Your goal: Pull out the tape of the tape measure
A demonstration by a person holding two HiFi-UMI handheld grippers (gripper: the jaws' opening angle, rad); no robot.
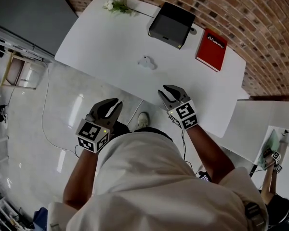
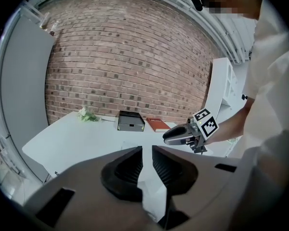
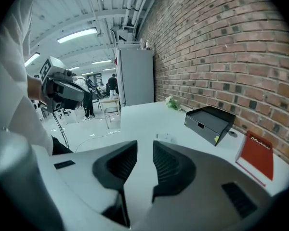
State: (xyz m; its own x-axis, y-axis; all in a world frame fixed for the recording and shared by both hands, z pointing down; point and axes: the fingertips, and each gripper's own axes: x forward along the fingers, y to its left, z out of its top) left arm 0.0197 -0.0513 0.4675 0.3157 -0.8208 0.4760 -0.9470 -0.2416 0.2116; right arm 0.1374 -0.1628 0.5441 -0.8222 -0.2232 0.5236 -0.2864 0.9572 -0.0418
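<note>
A small white tape measure point(image 1: 146, 62) lies alone near the middle of the white table point(image 1: 101, 42); the right gripper view shows it as a pale lump point(image 3: 166, 137) just beyond the jaws. My left gripper point(image 1: 113, 106) hangs over the floor short of the table's near edge, open and holding nothing. My right gripper point(image 1: 166, 92) is over the near edge of the table, a little short and right of the tape measure, also open and holding nothing. Both jaw pairs stand apart with only table showing in the gap. Each gripper also appears in the other's view: right gripper point(image 2: 167, 137), left gripper point(image 3: 62, 94).
A black box point(image 1: 172, 25) and a red book point(image 1: 212, 49) sit along the table's far edge by the brick wall. A sprig of white flowers point(image 1: 117, 5) lies at the far left corner. A cable point(image 1: 45, 121) runs over the floor and a chair point(image 1: 18, 72) stands at left.
</note>
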